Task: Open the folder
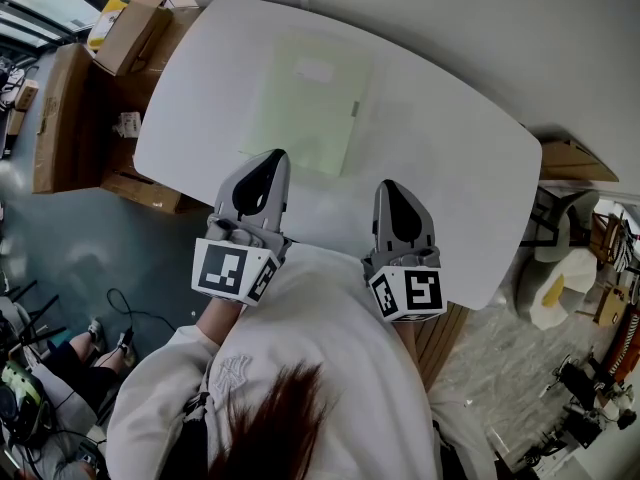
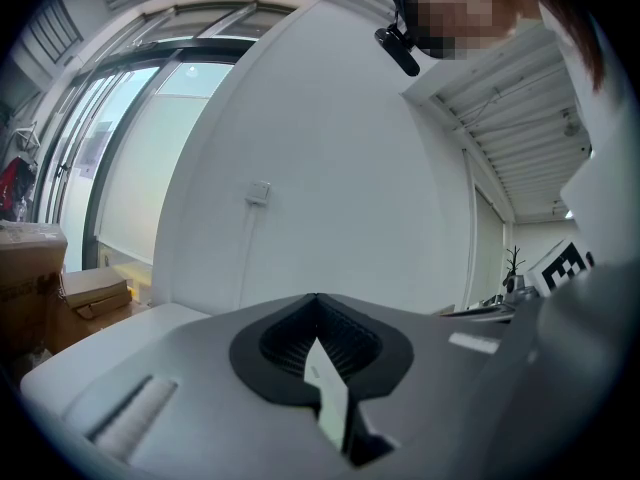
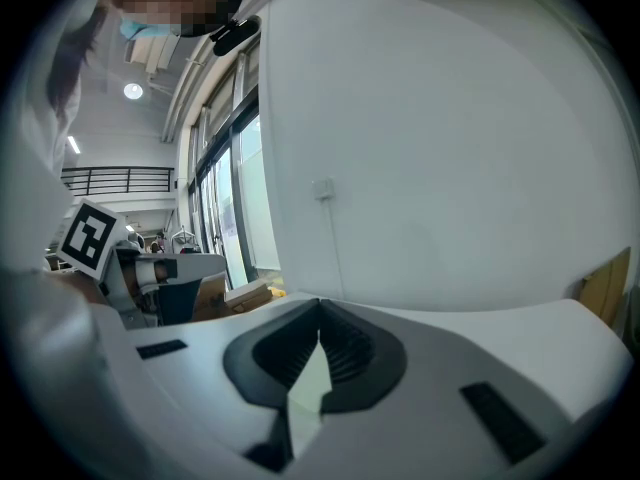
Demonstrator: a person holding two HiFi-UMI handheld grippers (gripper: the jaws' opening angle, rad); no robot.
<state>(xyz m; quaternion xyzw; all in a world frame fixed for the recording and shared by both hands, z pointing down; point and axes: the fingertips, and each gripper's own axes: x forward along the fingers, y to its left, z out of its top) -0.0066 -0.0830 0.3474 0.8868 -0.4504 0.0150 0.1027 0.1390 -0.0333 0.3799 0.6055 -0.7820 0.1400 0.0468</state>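
The folder (image 1: 305,103) lies flat and closed in the upper middle of the head view, a pale green sheet-like cover on the white table (image 1: 450,168). It carries a white label near its top and a small tab on its right edge. Nothing touches it.

Below it, at the table's near edge in the lower middle of the frame, the two tools sit side by side, close to the person's body and well short of the folder's near edge. The left gripper (image 1: 272,156) has its jaws clenched together on nothing, and its own view shows the two tips meeting in a point (image 2: 318,298). The right gripper (image 1: 390,186) reads the same way, tips pressed together and empty (image 3: 320,303). Both point out over the table towards the wall.

Judging by this, the task has not begun: it looks like the ready pose ahead of the reach. The next move likely calls for one gripper to part its jaws, travel up the frame to a free edge of the cover, probably the tabbed right side, and get a tip under that thin edge. The other could pin the lower leaf so the whole folder does not slide.

Cardboard boxes (image 1: 130,28) sit off the table at the upper left.
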